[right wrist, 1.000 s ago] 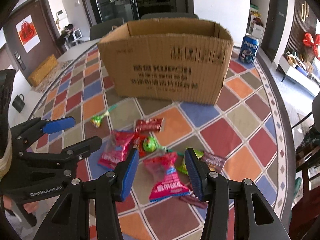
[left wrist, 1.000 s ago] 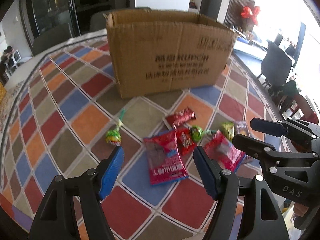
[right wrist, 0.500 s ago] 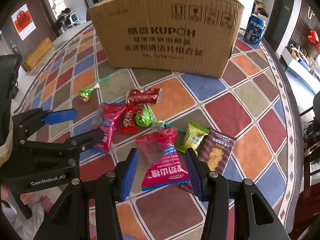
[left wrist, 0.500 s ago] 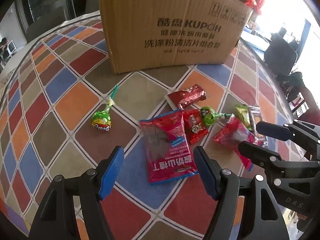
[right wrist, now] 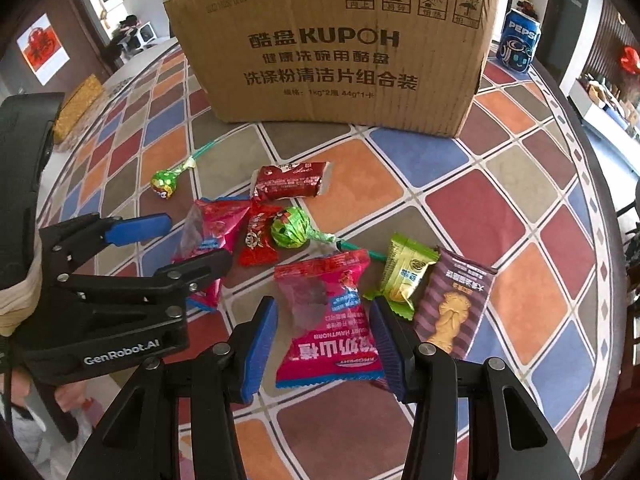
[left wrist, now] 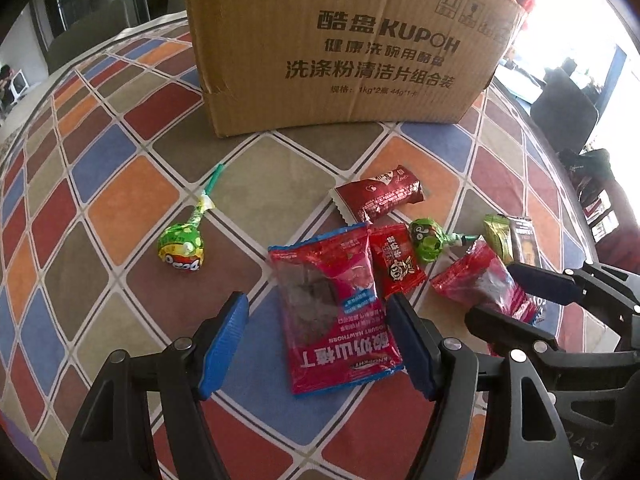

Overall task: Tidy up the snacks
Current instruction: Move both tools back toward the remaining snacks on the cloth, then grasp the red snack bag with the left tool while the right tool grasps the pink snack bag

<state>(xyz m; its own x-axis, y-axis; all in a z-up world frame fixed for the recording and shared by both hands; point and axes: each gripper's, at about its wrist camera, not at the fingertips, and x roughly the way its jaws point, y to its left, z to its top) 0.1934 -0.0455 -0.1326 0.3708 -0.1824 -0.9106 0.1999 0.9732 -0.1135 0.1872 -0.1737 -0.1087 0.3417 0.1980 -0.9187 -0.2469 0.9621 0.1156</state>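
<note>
Left gripper [left wrist: 316, 344] and right gripper [right wrist: 322, 346], each held part open and empty, one red packet framed between the fingers of each: [left wrist: 334, 312] and [right wrist: 330, 320]. The cardboard box [right wrist: 340, 48] is shown standing beyond the scattered snacks on the tablecloth [right wrist: 460, 208]. Risk: the crinkly film may be pinched at one edge and slip. The small red sachet [left wrist: 394, 264], overlapped by the left packet, and the green biscuit pack [right wrist: 404, 276] beside the right could be caught or dragged.

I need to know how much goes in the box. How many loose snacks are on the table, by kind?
Lollipops: 2
Red hawthorn packets: 2
Dark red bar: 1
Small red packet: 1
Green packet: 1
Purple biscuit packet: 1
Total: 8
</note>
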